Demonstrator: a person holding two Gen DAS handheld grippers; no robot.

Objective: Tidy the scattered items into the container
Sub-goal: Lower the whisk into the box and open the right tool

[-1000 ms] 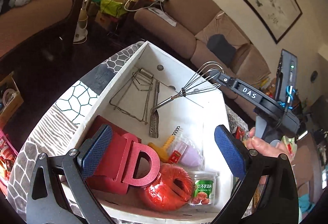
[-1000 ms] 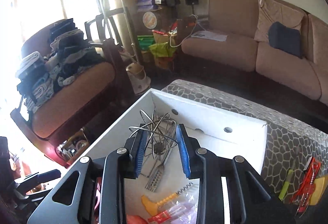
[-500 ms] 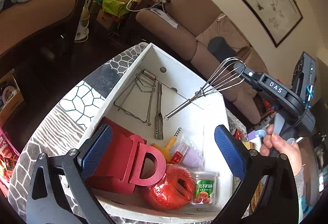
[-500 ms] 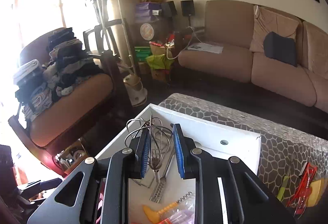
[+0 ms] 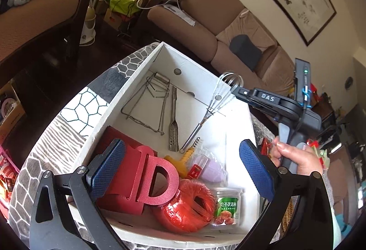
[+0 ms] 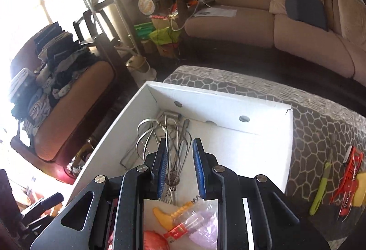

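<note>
A wire whisk (image 5: 215, 103) hangs over the white box (image 5: 238, 135), held by its wire head in my right gripper (image 5: 236, 89). Its spring handle slants down, and the tip is close to the yellow corkscrew (image 5: 180, 161). In the right wrist view the whisk (image 6: 176, 149) sits between the blue pads (image 6: 162, 165), with my right gripper (image 6: 179, 158) shut on the wires. My left gripper (image 5: 181, 158) stands open over the box's near end, above a red D-shaped holder (image 5: 157, 183), with nothing held.
The box (image 6: 228, 104) also holds a wire rack (image 5: 146, 103), a metal peeler (image 5: 173, 121), a red twine spool (image 5: 189, 208), a small jar (image 5: 226, 206) and a lilac item (image 5: 209, 168). A green knife (image 6: 320, 190) and a red tool (image 6: 350, 181) lie on the patterned cloth to the right.
The right gripper's jaws narrowed on the whisk head. It pulled back toward the box's right wall, and the whisk swung steeper, its handle tip now nearer the yellow corkscrew. The left gripper stayed put.
</note>
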